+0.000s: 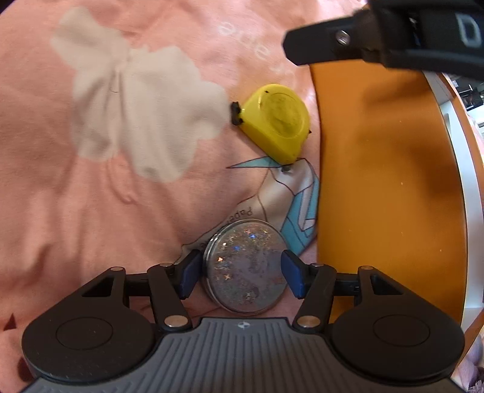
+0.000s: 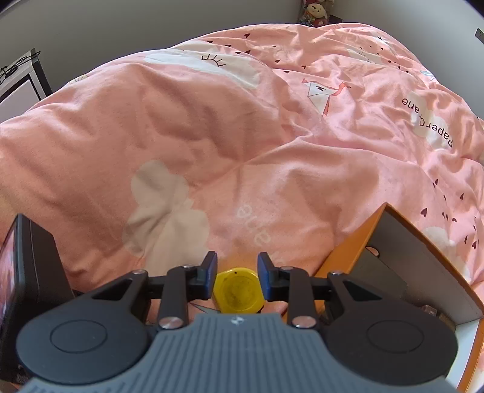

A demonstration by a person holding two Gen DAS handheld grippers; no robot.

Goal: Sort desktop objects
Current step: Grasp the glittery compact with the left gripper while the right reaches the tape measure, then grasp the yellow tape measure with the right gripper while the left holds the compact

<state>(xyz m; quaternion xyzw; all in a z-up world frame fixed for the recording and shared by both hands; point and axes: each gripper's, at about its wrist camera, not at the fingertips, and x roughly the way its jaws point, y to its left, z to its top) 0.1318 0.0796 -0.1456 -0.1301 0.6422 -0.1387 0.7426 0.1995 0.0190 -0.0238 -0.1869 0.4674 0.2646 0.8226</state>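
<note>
Pink quilt everywhere, rumpled, printed with pale clouds, small dark hearts, paper cranes and the words "Paper Crane". On it, near the lower edge of the left wrist view, a round glittery compact, flat, lying between the blue pads of the left gripper; jaws spread wide to either side of it, whether the pads press on the rim impossible to say. Further up the quilt, a yellow tape measure on its side, black tip toward a cloud print, well apart from the compact. Just beside both, to the right, the wall of an orange box. In the right wrist view, the same tape measure between the pads of the right gripper, jaws partly closed around it; contact not clear, lower half of the tape measure cut off by the gripper body. Orange box close at right, open, grey inside, contents dim and hard to name. At left edge, a dark flat device, cropped. Beyond the quilt, a grey wall, a plush toy at the far top, a white shelf unit with cables at the left.
</note>
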